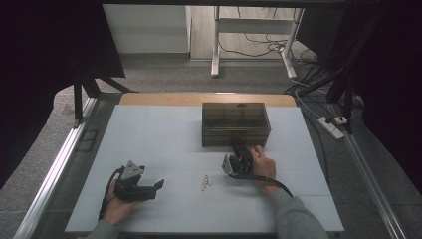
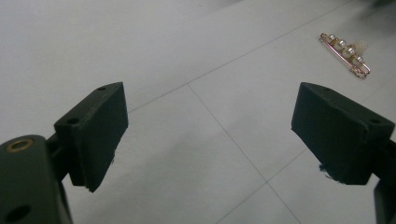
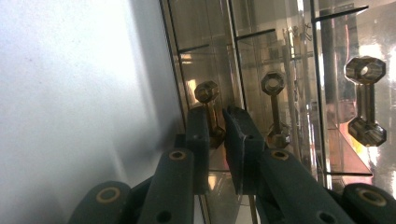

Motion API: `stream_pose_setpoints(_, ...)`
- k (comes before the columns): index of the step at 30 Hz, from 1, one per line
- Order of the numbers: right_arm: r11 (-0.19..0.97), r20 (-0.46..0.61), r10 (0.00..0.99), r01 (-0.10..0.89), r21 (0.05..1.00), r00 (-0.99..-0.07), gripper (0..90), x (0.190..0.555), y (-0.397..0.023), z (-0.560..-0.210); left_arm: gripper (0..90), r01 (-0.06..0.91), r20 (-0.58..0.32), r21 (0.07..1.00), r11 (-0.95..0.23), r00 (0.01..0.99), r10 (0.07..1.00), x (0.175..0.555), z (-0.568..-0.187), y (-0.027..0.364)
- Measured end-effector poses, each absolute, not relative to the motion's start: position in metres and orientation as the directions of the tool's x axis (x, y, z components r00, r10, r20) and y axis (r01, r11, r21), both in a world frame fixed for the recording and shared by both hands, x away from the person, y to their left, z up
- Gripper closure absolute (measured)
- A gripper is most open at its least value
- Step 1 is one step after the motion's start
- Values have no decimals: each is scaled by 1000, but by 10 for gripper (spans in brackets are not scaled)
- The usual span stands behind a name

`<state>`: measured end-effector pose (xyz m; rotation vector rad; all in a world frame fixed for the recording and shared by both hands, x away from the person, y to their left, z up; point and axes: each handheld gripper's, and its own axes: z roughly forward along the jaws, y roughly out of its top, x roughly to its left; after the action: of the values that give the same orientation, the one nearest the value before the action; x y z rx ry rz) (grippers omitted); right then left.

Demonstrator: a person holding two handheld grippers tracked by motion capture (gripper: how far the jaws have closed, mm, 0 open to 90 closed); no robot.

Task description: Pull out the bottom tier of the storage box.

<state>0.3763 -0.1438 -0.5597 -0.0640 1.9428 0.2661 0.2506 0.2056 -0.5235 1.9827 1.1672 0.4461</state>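
Brass handle (image 3: 211, 112) lies lengthwise between my right gripper's (image 3: 218, 123) pinching jaws, drawer box (image 1: 236, 123) dead ahead; left gripper (image 2: 210, 135) idles, released.

Seen along two black jaws of the right gripper (image 3: 215, 135), nearly closed around a brass-coloured handle (image 3: 208, 109) on the front of a clear smoky drawer box (image 3: 289, 60). Pads pressed to the handle's stem from both sides, its faceted knob showing just above the jaw tips. Two more handles of the same kind farther right on the box: one (image 3: 273, 107) just beside the jaws, another (image 3: 365, 100) near the picture's edge. Pale table surface (image 3: 74, 93) left of the box
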Motion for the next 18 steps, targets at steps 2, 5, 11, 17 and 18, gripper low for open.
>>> stream_pose_setpoints(2, 972, -922, 83, -173, 158, -378, 794, 376, -144, -560, 119, 580, -83, 766, -277, 517, 852, 251, -524, 206)
stream_pose_setpoints(5, 974, -923, 79, -170, 153, -377, 794, 376, -144, -559, 119, 580, -84, 767, -275, 515, 853, 251, -524, 206)
stream_pose_setpoints(11, 976, -926, 73, -164, 143, -371, 795, 374, -144, -558, 119, 580, -82, 767, -275, 513, 854, 251, -524, 206)
stream_pose_setpoints(17, 975, -925, 67, -172, 140, -373, 795, 371, -144, -558, 119, 580, -81, 768, -273, 511, 856, 251, -524, 207)
stream_pose_setpoints(18, 975, -925, 68, -173, 141, -374, 795, 370, -144, -558, 119, 580, -81, 768, -273, 511, 856, 251, -524, 207)
